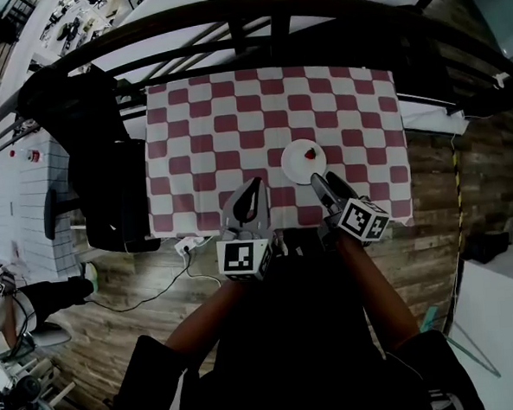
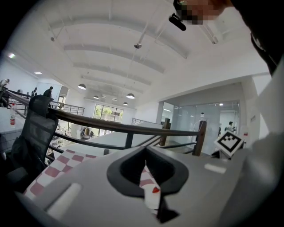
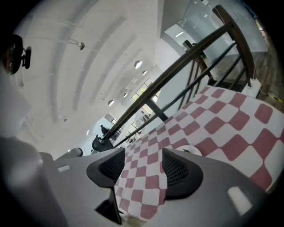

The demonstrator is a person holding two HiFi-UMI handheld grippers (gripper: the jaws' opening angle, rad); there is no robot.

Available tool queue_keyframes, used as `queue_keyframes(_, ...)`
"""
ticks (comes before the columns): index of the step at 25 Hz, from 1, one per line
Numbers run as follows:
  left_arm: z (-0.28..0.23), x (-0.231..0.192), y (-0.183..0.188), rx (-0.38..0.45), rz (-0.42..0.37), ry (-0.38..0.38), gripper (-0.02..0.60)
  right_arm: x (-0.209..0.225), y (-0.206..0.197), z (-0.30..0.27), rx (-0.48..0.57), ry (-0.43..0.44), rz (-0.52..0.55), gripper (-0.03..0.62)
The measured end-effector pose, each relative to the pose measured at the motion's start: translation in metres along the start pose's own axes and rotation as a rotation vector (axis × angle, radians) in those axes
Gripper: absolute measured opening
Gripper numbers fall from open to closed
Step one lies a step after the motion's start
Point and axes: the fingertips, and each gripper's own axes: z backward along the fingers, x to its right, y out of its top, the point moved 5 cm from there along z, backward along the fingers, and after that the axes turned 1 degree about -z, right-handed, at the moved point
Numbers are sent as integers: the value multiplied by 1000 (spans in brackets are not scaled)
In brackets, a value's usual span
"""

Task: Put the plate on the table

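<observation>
A small white plate [image 1: 303, 163] carrying a red strawberry [image 1: 310, 154] rests on the red-and-white checked tablecloth [image 1: 234, 114], right of centre and near the front edge. My right gripper [image 1: 321, 184] hovers just in front of the plate, apart from it; in the right gripper view its jaws [image 3: 142, 170] stand open with only cloth between them, and the plate's rim [image 3: 191, 150] peeks past the right finger. My left gripper [image 1: 254, 186] hangs over the cloth to the plate's left. Its jaws [image 2: 148, 184] are shut to a thin slit and hold nothing.
A black chair [image 1: 108, 183] stands against the table's left side. A dark railing [image 1: 271, 17] curves behind the table's far edge. A white power strip with a cable [image 1: 190, 245] lies on the wooden floor below the table's front left corner.
</observation>
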Motion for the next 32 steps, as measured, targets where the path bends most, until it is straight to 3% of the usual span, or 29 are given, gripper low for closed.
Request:
queue_keyframes(6,13,5,1,13,12,-38,9,-42,9,24,120,-31,157,202)
queue_keyframes(13,22,14,7,41,15,-82,9,-77,9,48,214,-93,374,85)
queue_keyframes(17,26,20,7,40,11,-106,9,-87,2,58,223,-97,416,10)
queue_keyframes(24,29,27,7,42,11,-134,9,-114,-4,71,215,-134,552,0)
queue_keyframes(32,36,35,15,51,-21,-154,9,-137,-13,80,267,-148,634,-2)
